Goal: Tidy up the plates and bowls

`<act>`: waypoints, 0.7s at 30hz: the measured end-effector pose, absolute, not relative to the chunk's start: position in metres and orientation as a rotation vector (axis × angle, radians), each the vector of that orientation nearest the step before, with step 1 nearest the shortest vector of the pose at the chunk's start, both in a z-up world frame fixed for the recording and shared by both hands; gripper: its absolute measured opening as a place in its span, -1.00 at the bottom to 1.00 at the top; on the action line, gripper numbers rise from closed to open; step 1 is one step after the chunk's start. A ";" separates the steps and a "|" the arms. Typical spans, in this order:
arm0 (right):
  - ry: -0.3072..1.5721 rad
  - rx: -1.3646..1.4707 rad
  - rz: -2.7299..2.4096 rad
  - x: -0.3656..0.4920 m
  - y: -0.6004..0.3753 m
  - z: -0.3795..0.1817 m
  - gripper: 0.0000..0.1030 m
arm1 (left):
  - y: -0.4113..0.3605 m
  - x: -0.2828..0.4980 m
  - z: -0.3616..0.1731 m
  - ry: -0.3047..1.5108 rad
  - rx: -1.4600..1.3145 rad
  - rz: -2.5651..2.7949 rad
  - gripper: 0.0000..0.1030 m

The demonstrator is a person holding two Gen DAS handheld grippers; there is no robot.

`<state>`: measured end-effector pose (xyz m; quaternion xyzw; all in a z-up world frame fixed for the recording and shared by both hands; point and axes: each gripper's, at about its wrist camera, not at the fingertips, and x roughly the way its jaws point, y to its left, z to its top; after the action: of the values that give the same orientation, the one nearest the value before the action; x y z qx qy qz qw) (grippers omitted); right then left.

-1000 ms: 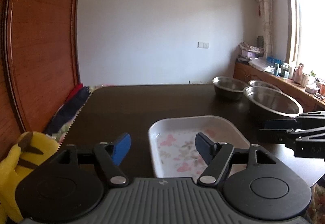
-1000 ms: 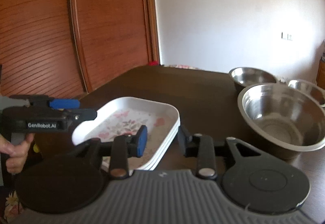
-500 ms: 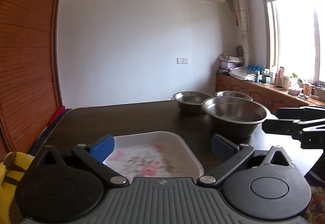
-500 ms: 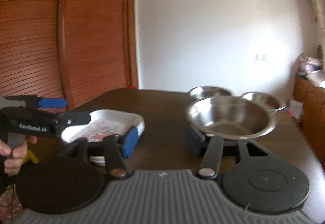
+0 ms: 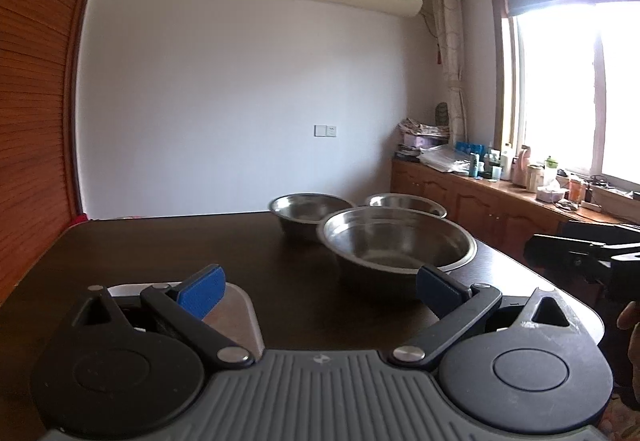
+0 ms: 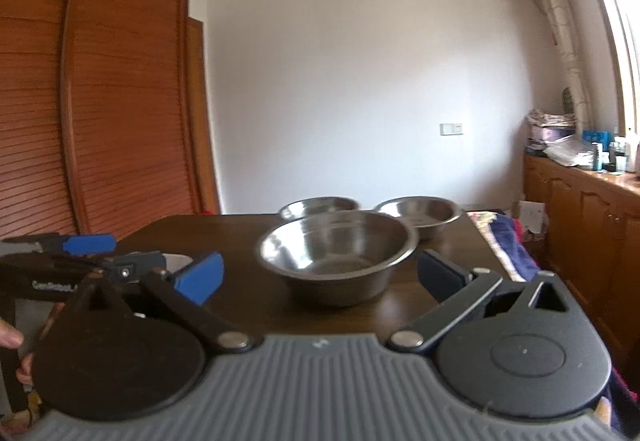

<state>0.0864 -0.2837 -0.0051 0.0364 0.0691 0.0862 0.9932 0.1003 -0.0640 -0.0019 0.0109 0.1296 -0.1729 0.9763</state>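
Shiny metal bowls sit on the dark table (image 5: 168, 241). In the left wrist view, the big bowl (image 5: 398, 247) fills the middle of the frame, and two smaller bowls (image 5: 308, 207) (image 5: 406, 200) stand behind it. A moment ago the white flowered plate (image 5: 234, 305) lay right between the blue fingers. Now only its corner peeks out at the lower left. The left gripper (image 5: 318, 283) is spread wide with nothing in it. The other gripper shows as a dark shape at the right edge.

In the right wrist view, the big bowl (image 6: 336, 253) sits in the middle. The right gripper (image 6: 320, 275) was nearly closed a second ago, and its jaws are opening wide now. The bowl stands past the tips, not pinched. The plate (image 6: 176, 261) hides at the left, behind the left gripper (image 6: 86, 255).

Both grippers have turned from the plate to the big bowl. So the plates look finished, and the bowls are likely next.
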 end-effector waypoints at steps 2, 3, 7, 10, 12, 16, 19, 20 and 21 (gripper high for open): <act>0.139 0.068 0.162 0.093 -0.289 -0.006 1.00 | -0.071 0.105 -0.001 0.264 0.032 -0.358 1.00; 0.139 0.063 0.158 0.097 -0.292 -0.007 1.00 | -0.076 0.108 -0.001 0.267 0.037 -0.368 1.00; 0.139 0.044 0.149 0.114 -0.302 -0.008 1.00 | -0.089 0.124 0.003 0.272 0.057 -0.379 1.00; 0.144 0.055 0.154 0.125 -0.312 -0.007 1.00 | -0.095 0.136 0.004 0.279 0.060 -0.377 1.00; 0.153 0.055 0.157 0.135 -0.316 -0.006 1.00 | -0.098 0.144 0.004 0.287 0.057 -0.373 1.00; 0.185 0.064 0.179 0.151 -0.325 -0.003 1.00 | -0.100 0.159 0.004 0.307 0.043 -0.372 1.00; 0.213 0.052 0.190 0.164 -0.328 -0.002 1.00 | -0.103 0.167 0.003 0.322 0.046 -0.380 1.00; 0.225 0.051 0.195 0.169 -0.329 -0.002 1.00 | -0.102 0.169 0.003 0.326 0.053 -0.383 1.00; 0.241 0.050 0.202 0.175 -0.330 -0.002 1.00 | -0.104 0.173 0.002 0.329 0.056 -0.385 1.00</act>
<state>0.1750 -0.3298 -0.0023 0.0250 0.1202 0.1007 0.9873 0.1729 -0.1038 0.0021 0.0279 0.1630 -0.1905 0.9677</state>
